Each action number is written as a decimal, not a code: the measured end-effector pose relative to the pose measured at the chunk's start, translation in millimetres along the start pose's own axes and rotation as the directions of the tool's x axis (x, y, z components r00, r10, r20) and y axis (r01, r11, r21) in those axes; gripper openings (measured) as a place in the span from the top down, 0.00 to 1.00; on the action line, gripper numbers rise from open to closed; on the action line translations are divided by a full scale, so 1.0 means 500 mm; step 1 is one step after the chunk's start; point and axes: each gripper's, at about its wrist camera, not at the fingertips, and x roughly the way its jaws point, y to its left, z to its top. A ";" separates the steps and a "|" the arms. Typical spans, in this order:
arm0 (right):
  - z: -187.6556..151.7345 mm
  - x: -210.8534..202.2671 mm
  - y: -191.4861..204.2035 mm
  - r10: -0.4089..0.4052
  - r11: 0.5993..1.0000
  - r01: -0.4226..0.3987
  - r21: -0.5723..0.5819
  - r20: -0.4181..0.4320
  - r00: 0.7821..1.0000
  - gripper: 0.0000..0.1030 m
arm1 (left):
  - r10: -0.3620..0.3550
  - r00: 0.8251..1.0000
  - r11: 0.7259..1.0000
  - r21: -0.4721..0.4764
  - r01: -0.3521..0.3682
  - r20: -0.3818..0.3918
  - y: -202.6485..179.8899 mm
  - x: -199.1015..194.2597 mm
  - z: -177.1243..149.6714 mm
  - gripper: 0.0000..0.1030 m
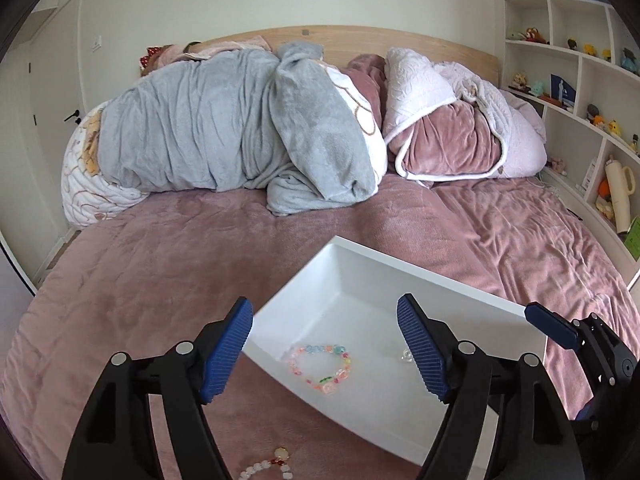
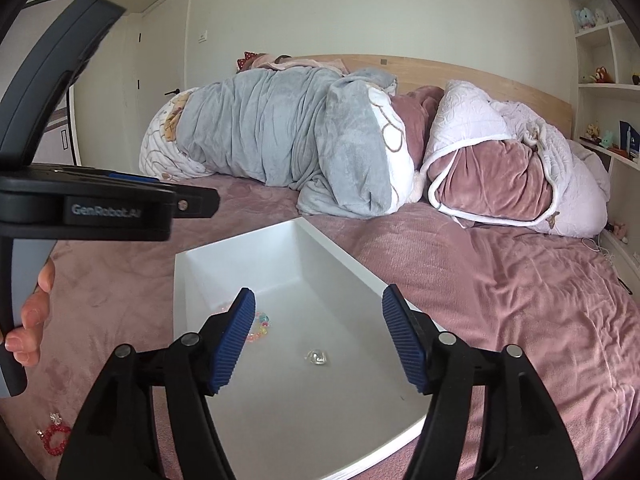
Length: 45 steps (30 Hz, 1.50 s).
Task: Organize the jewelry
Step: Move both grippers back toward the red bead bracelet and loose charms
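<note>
Bracelet [image 1: 321, 368] lies in tray [image 1: 420, 276] between left gripper [image 1: 325, 354] fingers.

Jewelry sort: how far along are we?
Done: a pastel multicoloured bead bracelet and a small clear crystal piece lie inside the white rectangular tray.
In hand: nothing; the left gripper and right gripper are both open and empty above the tray.
Left: a white pearl bracelet with a gold charm and a red bead bracelet lie on the pink bedspread.
</note>
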 end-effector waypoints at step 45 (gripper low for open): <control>-0.242 -0.027 0.460 0.369 0.781 -0.514 -0.354 -0.402 0.838 0.49 | 0.007 0.975 0.996 -0.087 -0.026 -0.223 0.267 -0.192 -0.592 0.26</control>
